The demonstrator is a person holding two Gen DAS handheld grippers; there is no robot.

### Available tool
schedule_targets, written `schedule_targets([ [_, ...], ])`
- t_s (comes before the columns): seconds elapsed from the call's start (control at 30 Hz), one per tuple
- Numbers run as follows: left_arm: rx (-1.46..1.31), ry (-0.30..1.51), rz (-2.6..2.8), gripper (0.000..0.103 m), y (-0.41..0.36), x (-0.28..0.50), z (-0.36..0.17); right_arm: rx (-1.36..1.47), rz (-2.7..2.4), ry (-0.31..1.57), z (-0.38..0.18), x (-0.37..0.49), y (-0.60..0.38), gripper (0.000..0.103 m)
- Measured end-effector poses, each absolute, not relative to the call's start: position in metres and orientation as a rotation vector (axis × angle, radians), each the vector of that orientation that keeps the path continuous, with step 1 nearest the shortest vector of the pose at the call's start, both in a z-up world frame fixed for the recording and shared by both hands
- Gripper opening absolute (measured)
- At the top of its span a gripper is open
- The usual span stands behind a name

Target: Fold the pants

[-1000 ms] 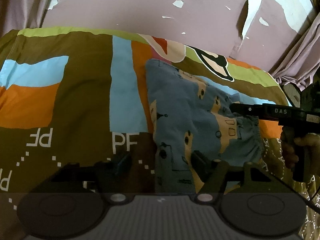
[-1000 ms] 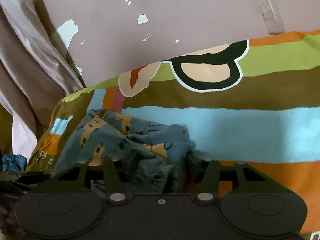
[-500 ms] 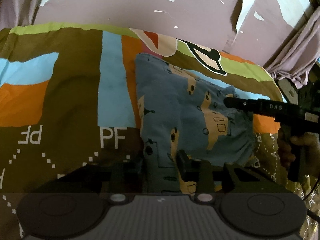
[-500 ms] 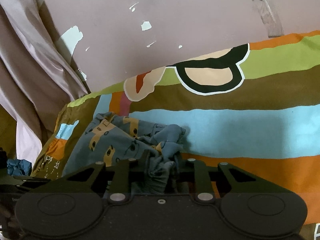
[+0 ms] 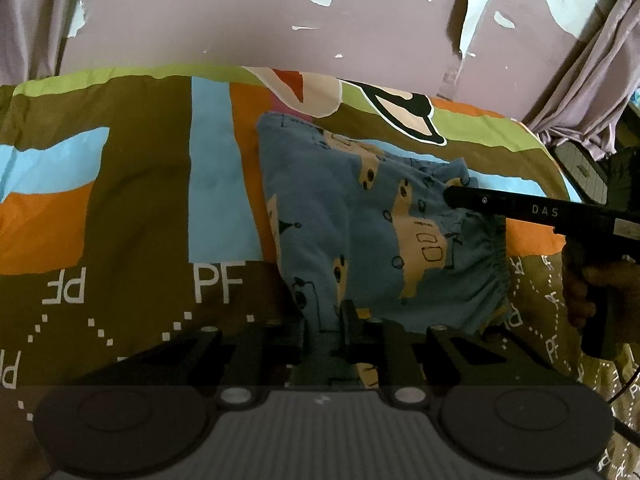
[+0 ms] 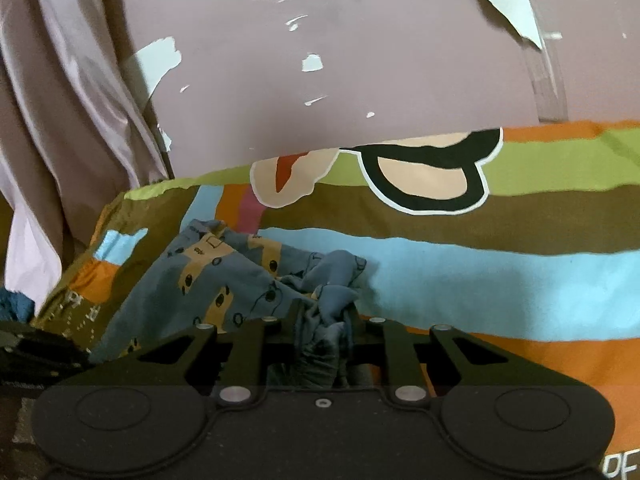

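The blue pants [image 5: 360, 216] with tan and black cartoon prints lie on the colourful bedspread [image 5: 140, 184]. My left gripper [image 5: 324, 320] is shut on the near edge of the pants. My right gripper [image 6: 322, 320] is shut on a bunched corner of the pants [image 6: 224, 276] near the elastic waistband [image 5: 498, 264]. The right gripper also shows in the left wrist view [image 5: 452, 196] as a black bar reaching over the pants from the right.
The bedspread [image 6: 480, 260] has brown, orange, light blue and green patches. A mauve wall [image 5: 280, 12] with peeling paint stands behind the bed. Curtains hang at the right [image 5: 592, 92] and, in the right wrist view, at the left [image 6: 60, 120].
Both grippers have closed from open onto the pants fabric. The right gripper's bunch of fabric is gathered tighter between its fingers.
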State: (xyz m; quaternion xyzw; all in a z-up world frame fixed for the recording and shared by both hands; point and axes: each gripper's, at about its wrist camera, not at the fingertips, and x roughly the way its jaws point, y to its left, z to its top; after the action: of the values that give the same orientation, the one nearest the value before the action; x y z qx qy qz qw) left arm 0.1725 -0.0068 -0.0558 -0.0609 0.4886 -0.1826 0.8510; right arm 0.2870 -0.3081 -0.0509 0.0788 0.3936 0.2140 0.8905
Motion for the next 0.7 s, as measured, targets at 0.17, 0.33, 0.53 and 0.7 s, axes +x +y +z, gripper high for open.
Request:
schedule_targets([
  [0.17, -0.148, 1.035, -0.382, 0.017, -0.004, 0.174, -0.055, 0.176, 0.444, 0.809, -0.049, 0.285, -0.31, 0.02],
  [0.33, -0.136, 1.015, -0.403, 0.015, -0.002, 0.172, -0.051, 0.125, 0.438, 0.75, -0.038, 0.271, -0.305, 0.017],
  [0.53, -0.157, 1.029, -0.42, 0.014, 0.005, 0.171, -0.048, 0.055, 0.444, 0.697, -0.026, 0.257, -0.298, 0.015],
  [0.7, -0.154, 1.038, -0.439, 0.014, 0.01, 0.169, -0.042, 0.08, 0.448, 0.697, -0.02, 0.255, -0.299, 0.014],
])
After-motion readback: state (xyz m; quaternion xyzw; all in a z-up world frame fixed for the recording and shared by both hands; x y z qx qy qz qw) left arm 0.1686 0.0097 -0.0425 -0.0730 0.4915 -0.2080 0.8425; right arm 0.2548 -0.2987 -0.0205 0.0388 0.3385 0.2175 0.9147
